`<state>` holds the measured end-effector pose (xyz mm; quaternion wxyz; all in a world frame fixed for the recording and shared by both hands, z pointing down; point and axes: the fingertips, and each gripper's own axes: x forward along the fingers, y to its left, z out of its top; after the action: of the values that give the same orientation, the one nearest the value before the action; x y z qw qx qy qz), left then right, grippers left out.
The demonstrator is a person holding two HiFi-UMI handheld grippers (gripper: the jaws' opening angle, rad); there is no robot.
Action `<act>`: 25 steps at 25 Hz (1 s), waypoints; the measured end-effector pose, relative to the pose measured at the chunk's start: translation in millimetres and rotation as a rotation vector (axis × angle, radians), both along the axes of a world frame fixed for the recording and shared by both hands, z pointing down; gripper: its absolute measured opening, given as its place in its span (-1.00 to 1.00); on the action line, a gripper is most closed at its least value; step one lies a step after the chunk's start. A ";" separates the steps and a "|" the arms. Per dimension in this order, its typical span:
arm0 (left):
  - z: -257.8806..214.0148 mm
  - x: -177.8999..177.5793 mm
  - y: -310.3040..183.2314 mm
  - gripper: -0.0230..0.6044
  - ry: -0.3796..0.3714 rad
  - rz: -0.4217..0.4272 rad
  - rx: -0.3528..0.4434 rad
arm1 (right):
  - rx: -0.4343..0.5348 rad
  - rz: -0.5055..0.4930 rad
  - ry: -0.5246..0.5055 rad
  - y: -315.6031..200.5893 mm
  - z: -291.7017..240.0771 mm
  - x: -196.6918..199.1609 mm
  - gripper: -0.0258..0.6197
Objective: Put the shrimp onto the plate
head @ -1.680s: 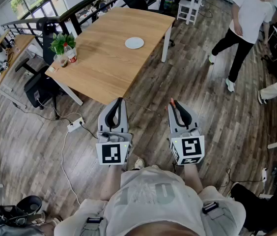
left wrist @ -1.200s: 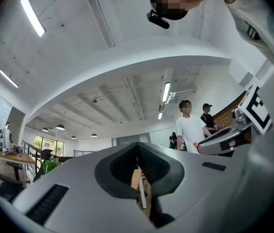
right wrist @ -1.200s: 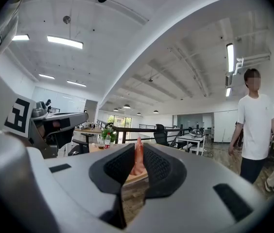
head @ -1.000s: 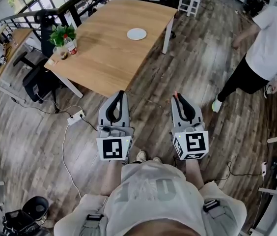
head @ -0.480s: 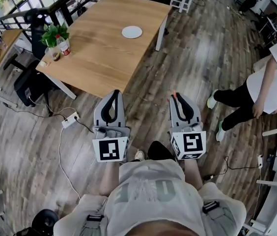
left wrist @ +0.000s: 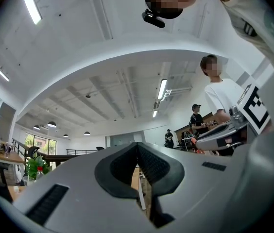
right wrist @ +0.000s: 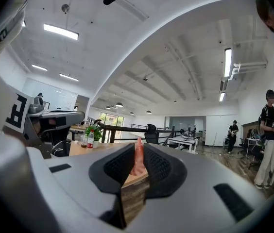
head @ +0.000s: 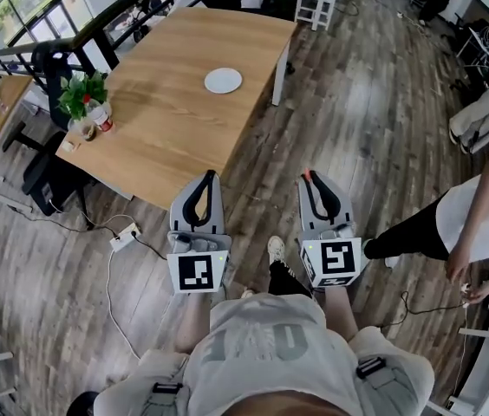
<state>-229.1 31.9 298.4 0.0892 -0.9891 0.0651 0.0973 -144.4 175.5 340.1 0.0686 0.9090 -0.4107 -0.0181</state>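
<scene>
A small white plate (head: pixel 223 81) lies on the far part of a wooden table (head: pixel 162 128), ahead and to the left of both grippers. My right gripper (head: pixel 306 178) hovers over the wood floor, short of the table, shut on a pinkish-orange shrimp (right wrist: pixel 138 158). The shrimp's tip pokes out past the pads (right wrist: pixel 160 165) and shows as an orange speck, the shrimp (head: pixel 305 175), in the head view. My left gripper (head: pixel 209 175) is held level beside the right one, near the table's front corner. The left gripper (left wrist: pixel 137 146) has its pads meeting at the tip with nothing between them.
A potted plant (head: pixel 80 94) and a bottle (head: pixel 100 113) stand at the table's left end. A power strip (head: pixel 123 237) with cables lies on the floor at left. A person (head: pixel 474 228) stands close on the right. Black chairs (head: pixel 49 176) sit left of the table.
The view has moved closer to the table, and the plate sits more to the left. The person on the right has walked nearer, toward the lower right. Both grippers keep their pose.
</scene>
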 end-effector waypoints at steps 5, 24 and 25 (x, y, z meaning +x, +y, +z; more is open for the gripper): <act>-3.3 64.0 -9.8 -0.89 0.001 -0.031 0.017 | 0.011 -0.042 -0.002 -12.6 -3.0 68.0 -0.73; -3.7 225.9 -35.1 -0.90 -0.034 -0.160 0.033 | -0.014 -0.194 -0.047 -58.4 15.2 248.3 -0.73; -2.4 230.1 -38.1 -0.90 -0.036 -0.163 0.036 | -0.014 -0.200 -0.054 -62.5 18.6 252.7 -0.73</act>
<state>1.0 -6.2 296.0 0.1156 -0.9803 0.1421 0.0732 108.3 113.0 358.7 0.0619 0.8631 -0.5012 0.0024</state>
